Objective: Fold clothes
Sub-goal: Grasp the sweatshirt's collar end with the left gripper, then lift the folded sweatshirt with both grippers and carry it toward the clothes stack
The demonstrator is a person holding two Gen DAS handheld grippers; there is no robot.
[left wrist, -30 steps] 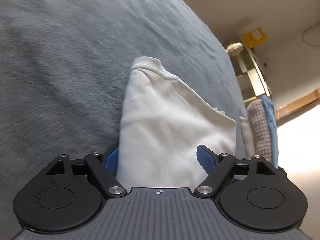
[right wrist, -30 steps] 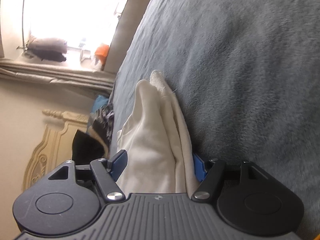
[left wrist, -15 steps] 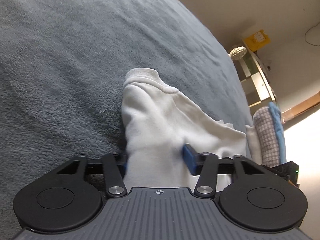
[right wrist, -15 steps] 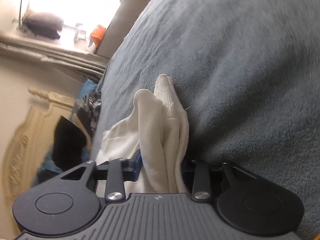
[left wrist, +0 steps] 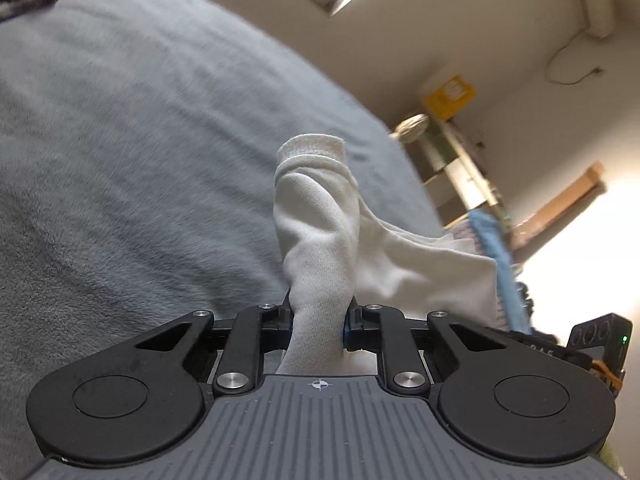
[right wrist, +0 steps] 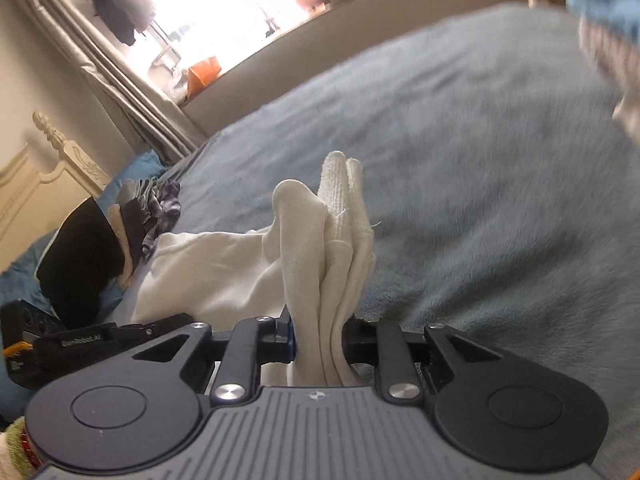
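Both grippers now pinch the white garment (left wrist: 320,232). A second ago the jaws of each stood wide around the cloth; half a second ago they were closing; now the left gripper (left wrist: 319,322) has its fingers pressed hard onto a bunched ribbed end, and the right gripper (right wrist: 318,334) clamps several stacked layers at another ribbed end (right wrist: 340,188).

Views have tilted since then: more wall, shelf (left wrist: 452,152) and window (right wrist: 248,8) show, less of the grey blanket (left wrist: 120,160). Cloth above each grip stands up instead of lying flat. Judged: both ends are being lifted off the bed.

Where the garment is: its two gripped ends are raised, its middle sags and trails back toward the blanket between the grippers (right wrist: 208,272). A heap of other clothes (right wrist: 120,240) sits near the headboard, well apart.

For the task: grasp looks secured on both sides, so a carry-over or a shake-out fold seems under way. Which, the pictures do not settle.
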